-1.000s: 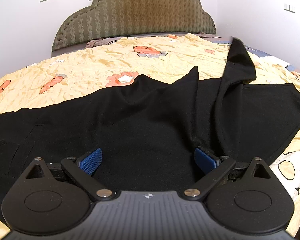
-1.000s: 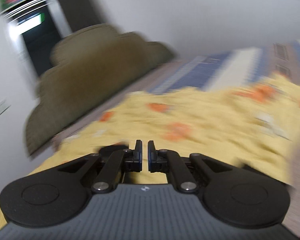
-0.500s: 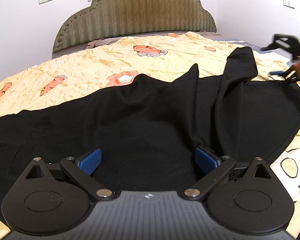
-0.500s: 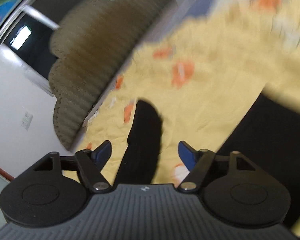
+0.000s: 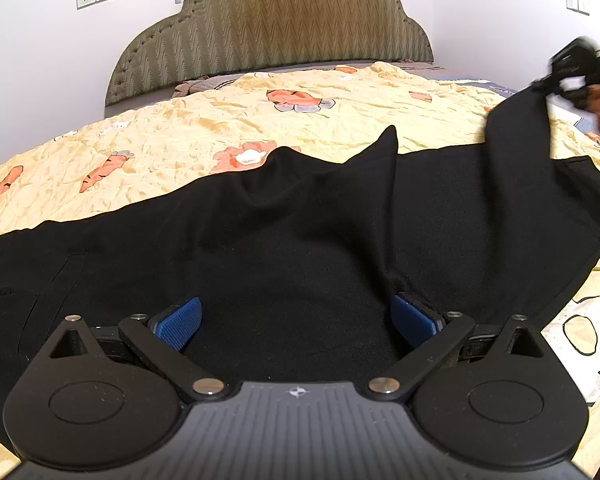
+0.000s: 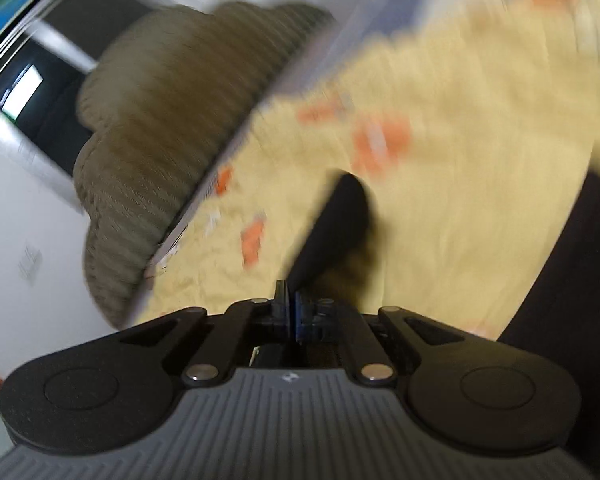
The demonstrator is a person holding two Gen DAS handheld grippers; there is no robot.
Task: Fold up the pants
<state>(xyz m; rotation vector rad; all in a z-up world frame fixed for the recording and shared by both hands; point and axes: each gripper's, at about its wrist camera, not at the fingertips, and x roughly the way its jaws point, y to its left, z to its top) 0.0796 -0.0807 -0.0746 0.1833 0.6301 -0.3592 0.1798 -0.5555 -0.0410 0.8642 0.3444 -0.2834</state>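
Pants, black, lie spread across the yellow patterned bedspread in the left wrist view, with the left gripper released, its blue pads wide apart over the cloth. At far right, the blurred right gripper lifts a leg end. Right wrist view, blurred: right gripper clenched on a black strip of the pants, headboard beyond.

White walls surround a bed with an olive scalloped headboard and yellow carrot-print quilt.
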